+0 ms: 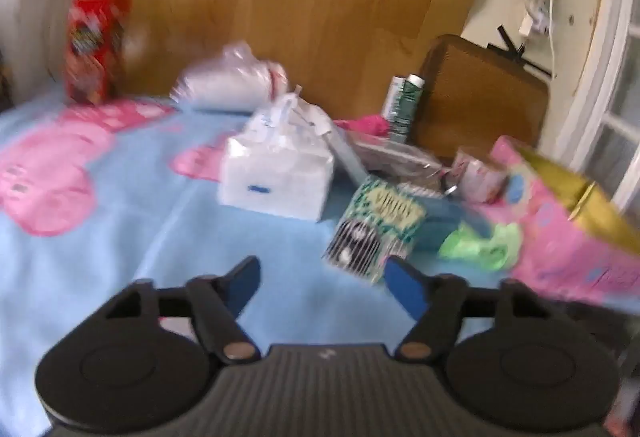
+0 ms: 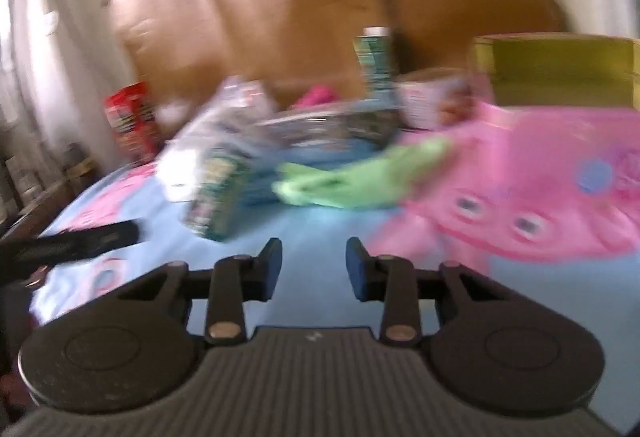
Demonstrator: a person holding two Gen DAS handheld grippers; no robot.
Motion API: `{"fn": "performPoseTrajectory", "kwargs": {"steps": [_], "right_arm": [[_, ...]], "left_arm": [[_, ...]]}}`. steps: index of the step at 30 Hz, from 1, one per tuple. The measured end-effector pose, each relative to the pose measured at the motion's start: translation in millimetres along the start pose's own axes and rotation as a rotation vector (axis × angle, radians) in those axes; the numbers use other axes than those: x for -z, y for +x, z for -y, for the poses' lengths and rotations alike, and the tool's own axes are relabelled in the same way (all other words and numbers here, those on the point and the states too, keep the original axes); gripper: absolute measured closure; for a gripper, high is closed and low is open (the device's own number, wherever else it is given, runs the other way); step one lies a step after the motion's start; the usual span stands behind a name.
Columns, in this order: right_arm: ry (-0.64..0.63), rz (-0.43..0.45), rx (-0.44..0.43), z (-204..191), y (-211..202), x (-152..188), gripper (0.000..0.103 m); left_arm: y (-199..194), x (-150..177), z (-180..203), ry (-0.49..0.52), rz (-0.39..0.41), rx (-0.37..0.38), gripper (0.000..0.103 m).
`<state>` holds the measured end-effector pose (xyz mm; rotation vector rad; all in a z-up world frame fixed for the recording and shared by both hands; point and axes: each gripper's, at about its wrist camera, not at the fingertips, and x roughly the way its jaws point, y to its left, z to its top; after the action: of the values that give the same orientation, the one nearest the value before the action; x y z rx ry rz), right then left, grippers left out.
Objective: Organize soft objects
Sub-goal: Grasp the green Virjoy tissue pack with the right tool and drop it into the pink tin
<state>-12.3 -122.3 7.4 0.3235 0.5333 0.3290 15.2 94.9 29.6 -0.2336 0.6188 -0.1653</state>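
Note:
Soft things lie on a light-blue bedsheet (image 1: 120, 221) with pink cartoon prints. A white tissue pack (image 1: 276, 173), a white plastic-wrapped bundle (image 1: 228, 81), a green patterned packet (image 1: 376, 225), a crumpled green cloth (image 1: 484, 241) and a pink cloth (image 1: 364, 123) show in the left wrist view. My left gripper (image 1: 322, 285) is open and empty, just short of the green packet. In the blurred right wrist view my right gripper (image 2: 314, 261) is open and empty over the sheet, short of the green cloth (image 2: 352, 177) and packet (image 2: 218, 193).
A wooden headboard (image 1: 304, 5) stands behind. A red bag (image 1: 94, 45) leans at the far left. A green can (image 1: 402, 105), a pink-printed pillow (image 1: 560, 237) with a gold box (image 1: 580, 193), and a wooden bedside cabinet (image 1: 488, 93) are at the right.

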Motion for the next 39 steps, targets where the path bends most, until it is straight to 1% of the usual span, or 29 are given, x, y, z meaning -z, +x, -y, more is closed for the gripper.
{"fn": "performPoseTrajectory", "kwargs": {"steps": [2,3,4,5,6,7,8,9,10,11,12,13,14,15,17,19,21,22,23,25,27,30,35,37,38,39], "right_arm": [[-0.089,-0.039,-0.058,-16,17,-7,0.064],[-0.147,-0.065,-0.074,-26,27,-9,0.064],[-0.189,-0.088,-0.092,-27,31,-13,0.063],[-0.228,-0.112,-0.103,-27,38,-17,0.058],[-0.236,-0.124,-0.107,-31,43,-17,0.055],[-0.243,-0.135,-0.127,-34,54,-19,0.049],[-0.259,-0.143,-0.15,-39,62,-20,0.044],[-0.263,-0.144,-0.162,-43,65,-18,0.043],[-0.267,-0.137,-0.166,-45,70,-19,0.044],[-0.288,-0.118,-0.171,-48,74,-19,0.048],[-0.323,-0.086,-0.16,-53,73,-21,0.051],[-0.348,-0.026,-0.137,-56,69,-22,0.058],[-0.359,0.011,-0.139,-56,64,-22,0.059],[-0.346,0.018,-0.15,-53,61,-23,0.059],[-0.326,0.052,-0.152,-44,42,-21,0.06],[-0.351,0.118,-0.119,-37,24,-28,0.06],[-0.33,0.122,-0.07,-28,13,-35,0.06],[-0.322,0.154,-0.04,-19,4,-40,0.06],[-0.31,0.166,-0.013,-11,-1,-46,0.06],[-0.285,0.184,0.051,10,-10,-54,0.06],[-0.247,0.18,0.107,37,-15,-64,0.06],[-0.196,0.188,0.183,73,-25,-75,0.06],[-0.148,0.176,0.275,115,-38,-81,0.06],[-0.115,0.17,0.289,134,-39,-82,0.057],[-0.106,0.157,0.297,139,-39,-82,0.056],[-0.098,0.146,0.305,142,-38,-83,0.054]], "left_arm": [[17,-10,-5,-0.011,-0.027,0.049,0.043],[25,-14,-5,0.003,-0.037,0.08,0.042],[34,-16,-5,0.018,-0.048,0.097,0.04],[40,-16,-3,0.025,-0.055,0.1,0.033],[46,-17,-1,0.027,-0.057,0.103,0.029],[50,-16,0,0.028,-0.057,0.12,0.029],[55,-16,2,0.028,-0.069,0.137,0.036],[57,-14,3,0.017,-0.084,0.154,0.05],[57,-11,6,0.006,-0.094,0.158,0.048],[53,-7,11,0.015,-0.074,0.136,0.049],[48,-4,16,0.037,-0.053,0.123,0.049],[41,-2,22,0.048,-0.037,0.12,0.049],[37,-2,26,0.054,-0.03,0.126,0.049],[32,-3,32,0.059,-0.024,0.139,0.049],[24,-9,50,0.086,-0.001,0.177,0.049],[22,-16,73,0.124,0.025,0.213,0.048],[24,-24,103,0.171,0.043,0.253,0.048],[27,-28,120,0.198,0.05,0.275,0.048],[31,-31,137,0.224,0.055,0.298,0.047],[43,-34,169,0.263,0.051,0.344,0.047],[53,-34,198,0.284,0.044,0.392,0.047],[73,-32,236,0.307,0.027,0.434,0.046],[102,-24,277,0.335,-0.027,0.454,0.046],[114,-22,288,0.328,-0.053,0.441,0.045],[117,-21,289,0.32,-0.061,0.426,0.043],[120,-23,290,0.315,-0.063,0.412,0.04]]}}
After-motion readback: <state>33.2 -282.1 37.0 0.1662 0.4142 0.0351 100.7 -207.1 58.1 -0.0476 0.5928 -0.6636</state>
